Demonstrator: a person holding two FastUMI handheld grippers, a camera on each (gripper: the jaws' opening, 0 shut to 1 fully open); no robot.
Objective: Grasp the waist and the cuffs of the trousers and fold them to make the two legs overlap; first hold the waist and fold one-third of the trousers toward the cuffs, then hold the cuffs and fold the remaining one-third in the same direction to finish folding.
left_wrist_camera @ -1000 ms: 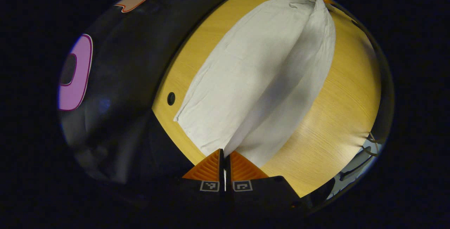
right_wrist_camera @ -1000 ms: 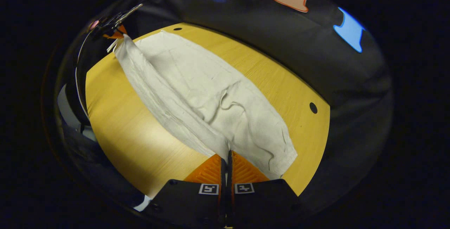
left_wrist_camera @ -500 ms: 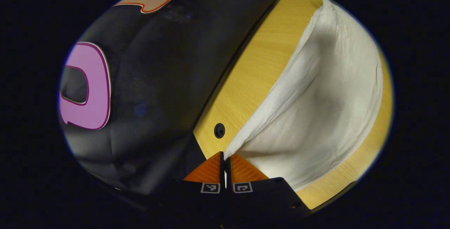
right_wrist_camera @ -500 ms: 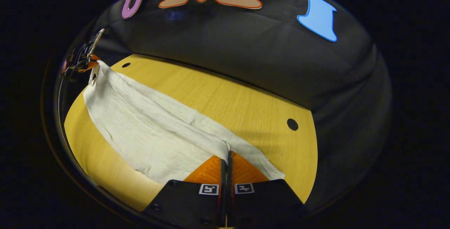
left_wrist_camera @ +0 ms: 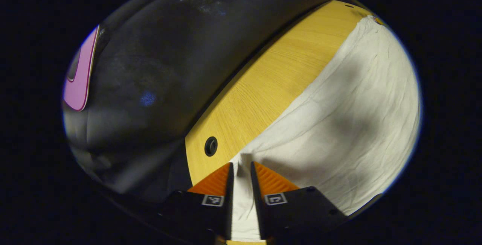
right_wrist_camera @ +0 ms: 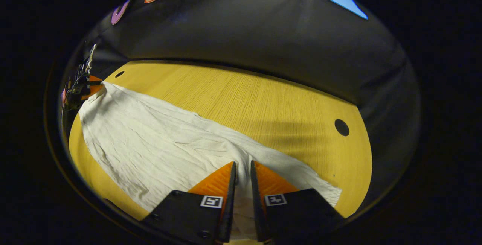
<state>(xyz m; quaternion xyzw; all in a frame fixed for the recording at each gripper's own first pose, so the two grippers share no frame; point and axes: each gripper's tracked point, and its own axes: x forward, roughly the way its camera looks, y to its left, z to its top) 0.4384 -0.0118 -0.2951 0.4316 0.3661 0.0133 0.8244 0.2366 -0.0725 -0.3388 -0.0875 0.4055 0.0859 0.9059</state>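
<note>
Legs look overlapped, trousers point(left_wrist_camera: 350, 124) flat on table point(right_wrist_camera: 263, 98); both thirds remain. Left gripper point(left_wrist_camera: 240, 169) and right gripper point(right_wrist_camera: 243, 169) parted, cloth between fingers

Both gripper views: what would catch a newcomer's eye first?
The pale, wrinkled cloth trousers, spread flat across the yellow wooden table. The right gripper sits over one end with a narrow gap between its fingers. The left gripper sits likewise over the other end.
</note>
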